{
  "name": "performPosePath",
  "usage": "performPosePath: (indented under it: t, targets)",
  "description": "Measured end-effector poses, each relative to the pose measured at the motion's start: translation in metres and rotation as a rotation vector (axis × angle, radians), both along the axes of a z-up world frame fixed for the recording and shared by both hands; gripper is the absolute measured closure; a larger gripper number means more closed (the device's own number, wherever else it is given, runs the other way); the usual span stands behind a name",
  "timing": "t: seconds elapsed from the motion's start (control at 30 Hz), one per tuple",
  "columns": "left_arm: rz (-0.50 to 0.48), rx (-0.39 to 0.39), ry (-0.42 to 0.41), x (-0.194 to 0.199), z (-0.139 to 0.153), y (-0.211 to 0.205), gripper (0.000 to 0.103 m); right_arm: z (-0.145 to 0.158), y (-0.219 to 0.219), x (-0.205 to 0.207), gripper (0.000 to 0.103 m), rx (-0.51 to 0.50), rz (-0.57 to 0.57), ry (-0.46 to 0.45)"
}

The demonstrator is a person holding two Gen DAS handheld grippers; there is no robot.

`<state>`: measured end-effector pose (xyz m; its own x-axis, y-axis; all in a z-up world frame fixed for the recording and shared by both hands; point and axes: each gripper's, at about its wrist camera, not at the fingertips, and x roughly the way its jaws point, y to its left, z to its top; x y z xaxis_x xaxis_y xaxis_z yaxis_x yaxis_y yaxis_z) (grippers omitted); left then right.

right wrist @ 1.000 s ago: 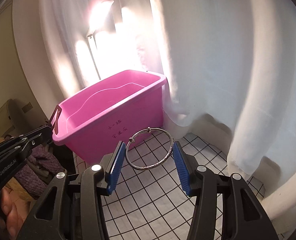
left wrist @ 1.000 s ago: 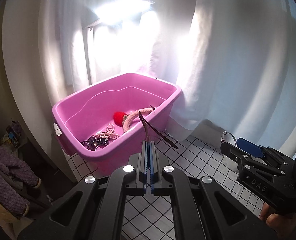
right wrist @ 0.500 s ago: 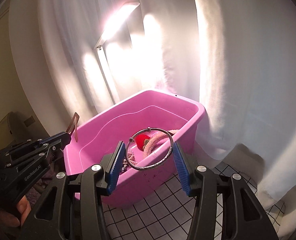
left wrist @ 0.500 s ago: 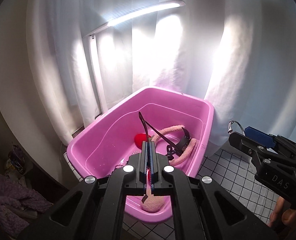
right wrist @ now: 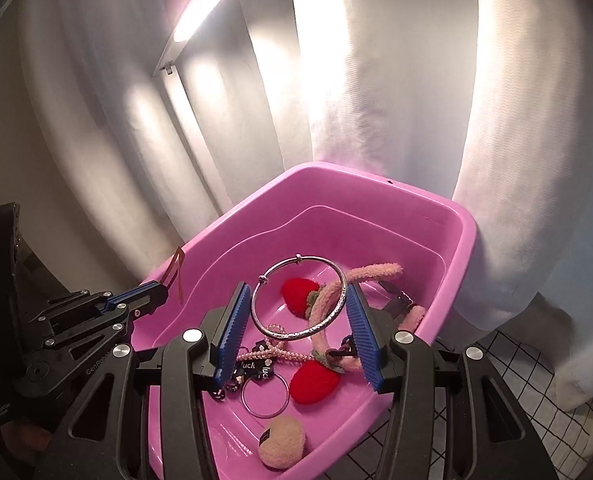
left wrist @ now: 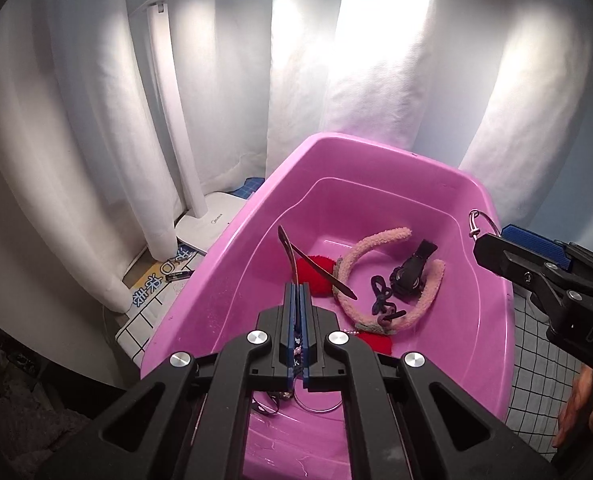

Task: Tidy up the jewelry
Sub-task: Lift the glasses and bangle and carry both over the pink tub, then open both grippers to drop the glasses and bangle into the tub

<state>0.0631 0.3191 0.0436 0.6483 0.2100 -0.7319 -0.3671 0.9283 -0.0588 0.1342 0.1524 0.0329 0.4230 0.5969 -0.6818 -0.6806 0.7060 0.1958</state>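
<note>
A pink plastic bin (left wrist: 376, 148) lies below both grippers. My left gripper (left wrist: 296, 287) is shut on a thin brown band (left wrist: 285, 242) that curves up out of the pads, over the bin's left half. My right gripper (right wrist: 297, 291) is shut on a silver bangle (right wrist: 297, 258), which is held flat between the blue pads above the bin (right wrist: 376, 184). In the left wrist view the right gripper (left wrist: 508, 248) and the bangle (left wrist: 485, 219) hang over the right rim. The left gripper (right wrist: 152, 294) with the band (right wrist: 176, 268) shows at the left rim.
The bin holds a pink fluffy headband (left wrist: 376, 240), red plush pieces (right wrist: 314, 384), a pearl string (right wrist: 280, 354), a thin silver ring (right wrist: 265, 396), a black clip (left wrist: 410, 270) and a beige fluffy clip (right wrist: 282, 442). A white lamp base (left wrist: 208, 224) and curtains stand behind; a checked cloth (left wrist: 536, 360) lies underneath.
Both grippers have travelled from beside the bin to above it, each still carrying its piece. The bin's inside now fills both views.
</note>
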Motion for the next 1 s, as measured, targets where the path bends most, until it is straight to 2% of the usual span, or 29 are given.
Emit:
performPosePath:
  t: [0.3, 0.33, 0.4, 0.43, 0.47, 0.5, 0.53, 0.6, 1.0]
  targets:
    - [-0.026, -0.032, 0.113, 0.027, -0.025, 0.005, 0.100, -0.022, 0.033, 0.026, 0.055, -0.130, 0.021, 0.082]
    - [-0.021, -0.038, 0.127, 0.028, -0.027, 0.007, 0.099, -0.024, 0.035, 0.028, 0.055, -0.145, 0.022, 0.083]
    - [-0.009, -0.050, 0.147, 0.028, -0.030, 0.009, 0.090, -0.026, 0.037, 0.032, 0.054, -0.180, 0.012, 0.088]
    - [-0.001, -0.051, 0.154, 0.027, -0.030, 0.010, 0.071, -0.025, 0.036, 0.035, 0.047, -0.186, -0.006, 0.087]
    - [0.010, -0.048, 0.158, 0.026, -0.030, 0.011, 0.031, -0.023, 0.033, 0.036, 0.040, -0.179, -0.023, 0.085]
    - [0.028, -0.039, 0.148, 0.023, -0.028, 0.013, 0.014, -0.021, 0.031, 0.037, 0.039, -0.165, -0.034, 0.086]
    - [0.042, -0.025, 0.121, 0.019, -0.024, 0.013, 0.009, -0.018, 0.028, 0.038, 0.037, -0.151, -0.040, 0.085]
    - [0.045, 0.007, 0.115, 0.016, -0.018, 0.011, 0.008, -0.012, 0.023, 0.037, 0.037, -0.145, -0.052, 0.068]
    - [0.067, 0.023, 0.146, 0.011, -0.011, -0.003, 0.007, -0.004, 0.003, 0.012, 0.034, -0.126, -0.094, 0.040]
